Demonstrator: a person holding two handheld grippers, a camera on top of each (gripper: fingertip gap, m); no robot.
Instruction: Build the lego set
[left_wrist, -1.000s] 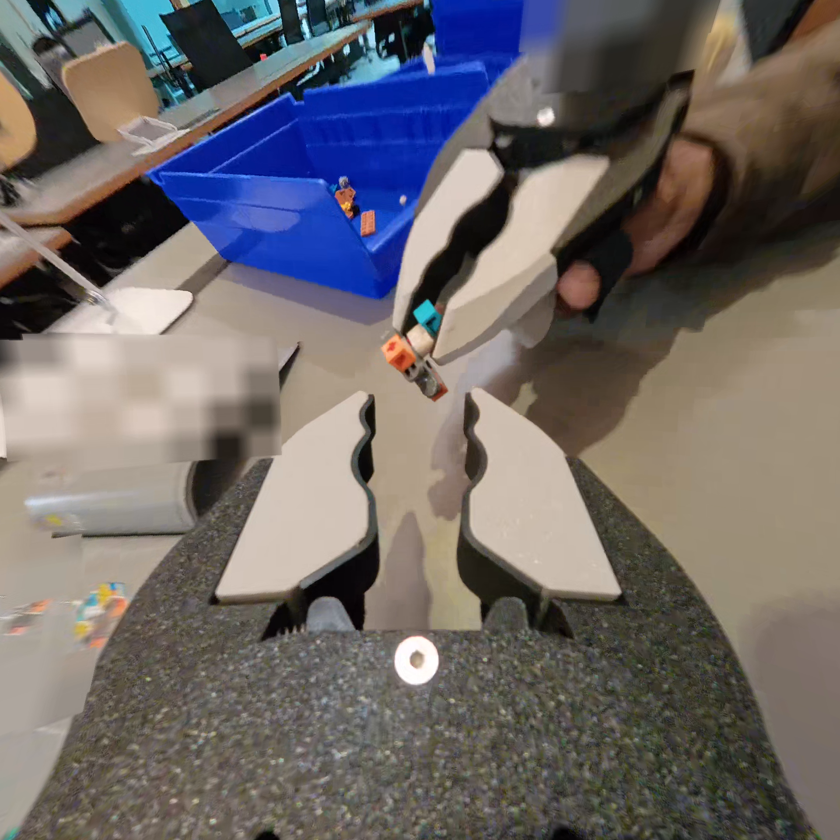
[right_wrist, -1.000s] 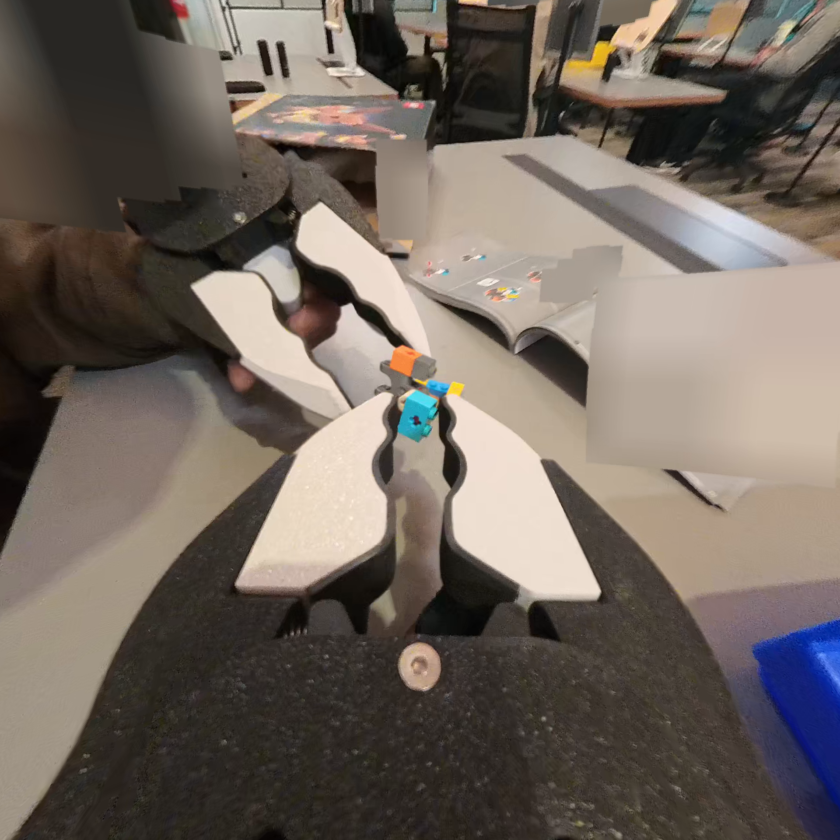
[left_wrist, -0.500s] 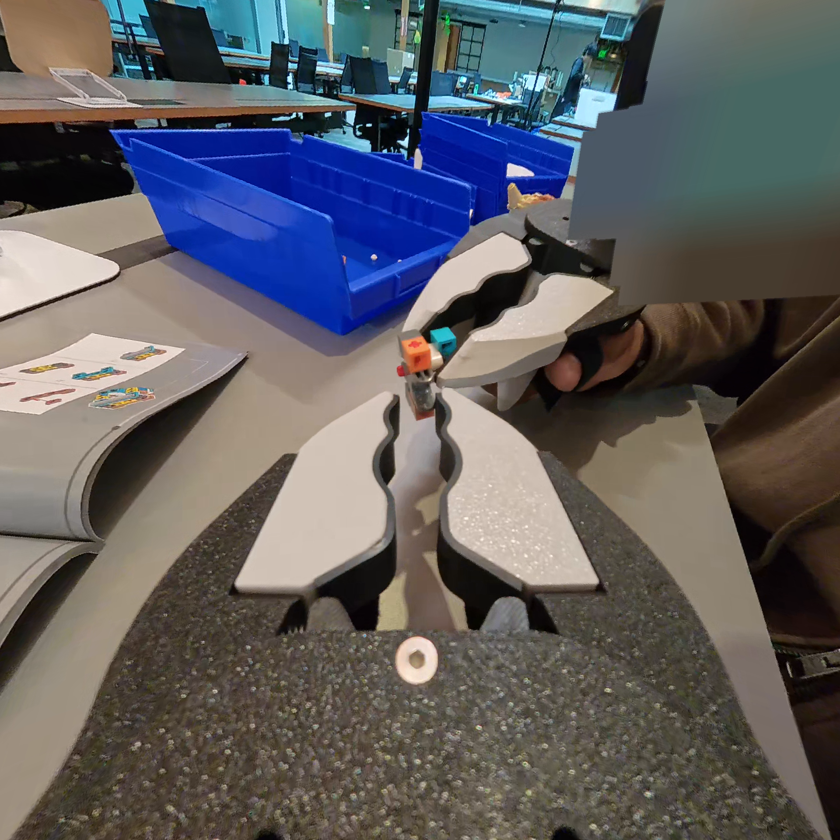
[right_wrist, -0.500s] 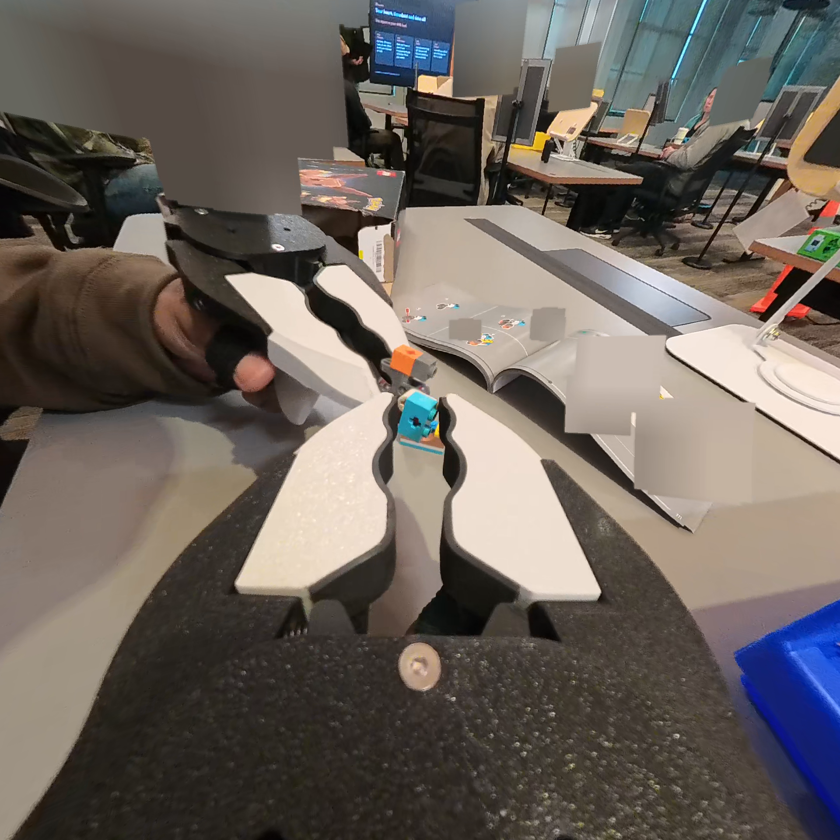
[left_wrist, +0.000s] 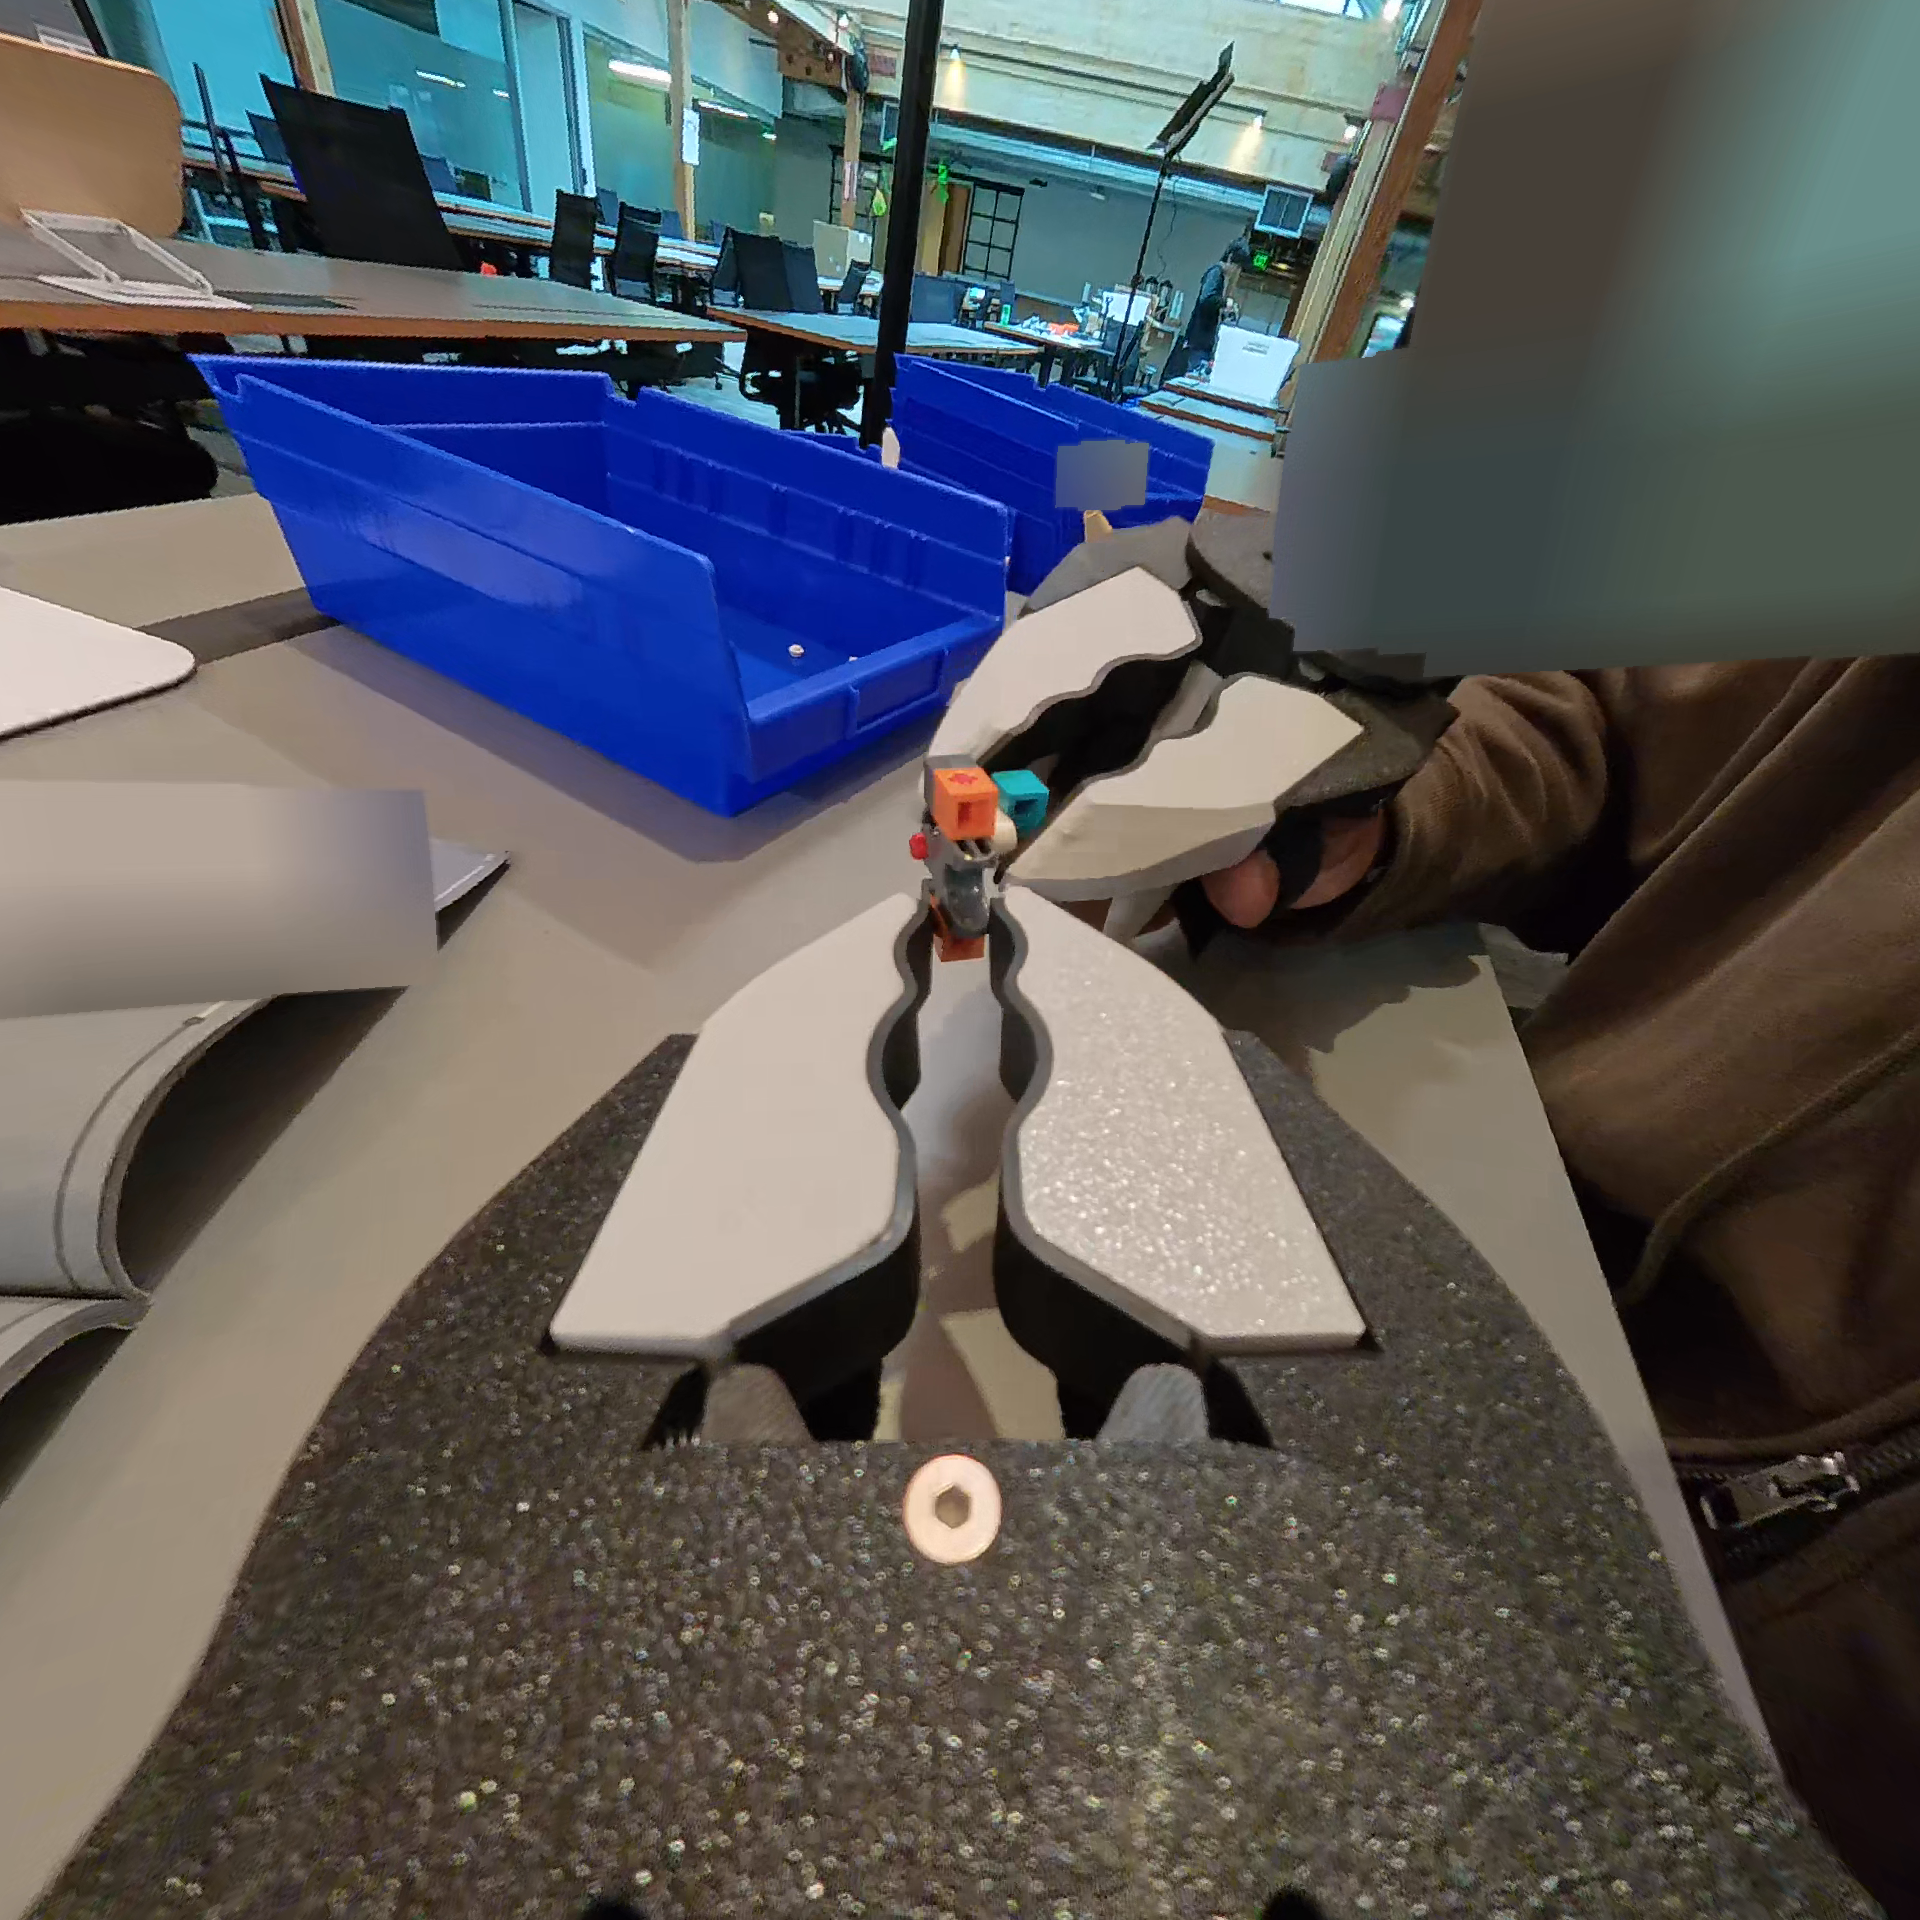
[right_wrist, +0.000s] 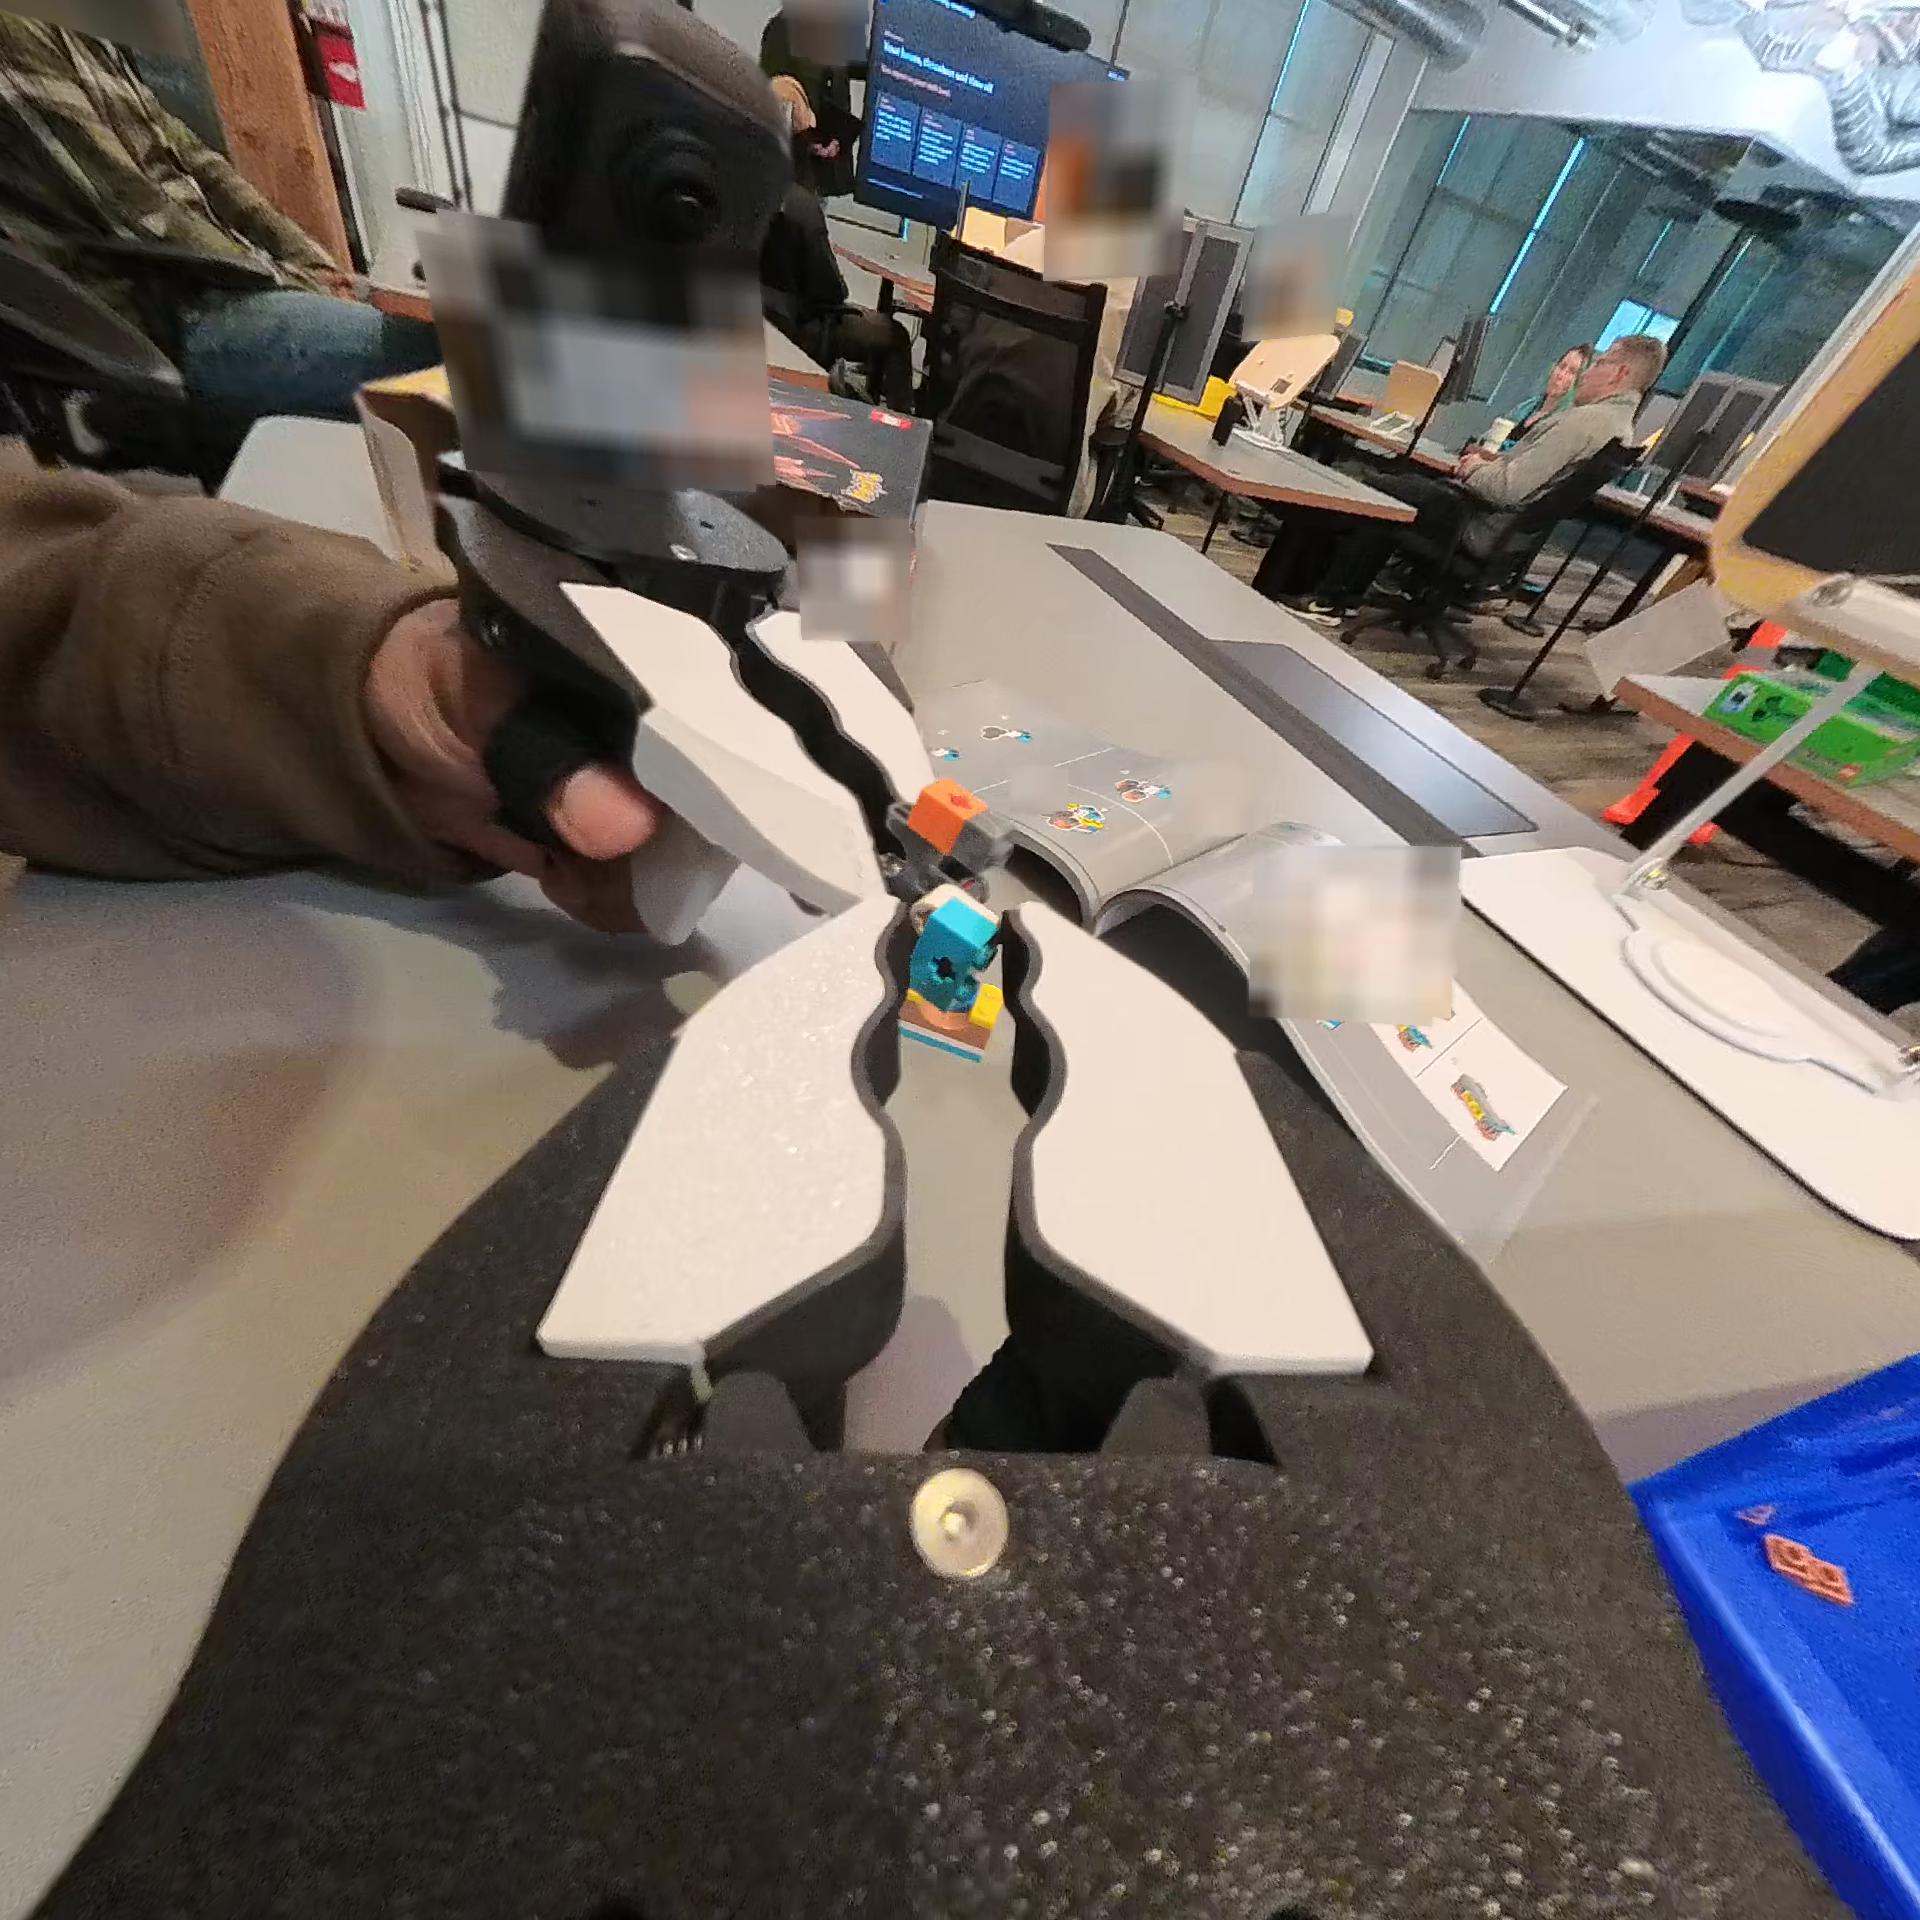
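1. The left hand-held gripper (left_wrist: 958, 914) is clamped on the lower end of the lego assembly (left_wrist: 966, 844).
2. The right hand-held gripper (right_wrist: 948, 940) is clamped on its teal end, above the grey table (left_wrist: 540, 935).
3. 2 blue bins (left_wrist: 582, 582) stand behind.

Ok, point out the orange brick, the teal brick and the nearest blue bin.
orange brick (left_wrist: 964, 801), left wrist view, its front face.
teal brick (right_wrist: 948, 951), right wrist view, its side face.
blue bin (left_wrist: 499, 582), left wrist view, its long side wall.
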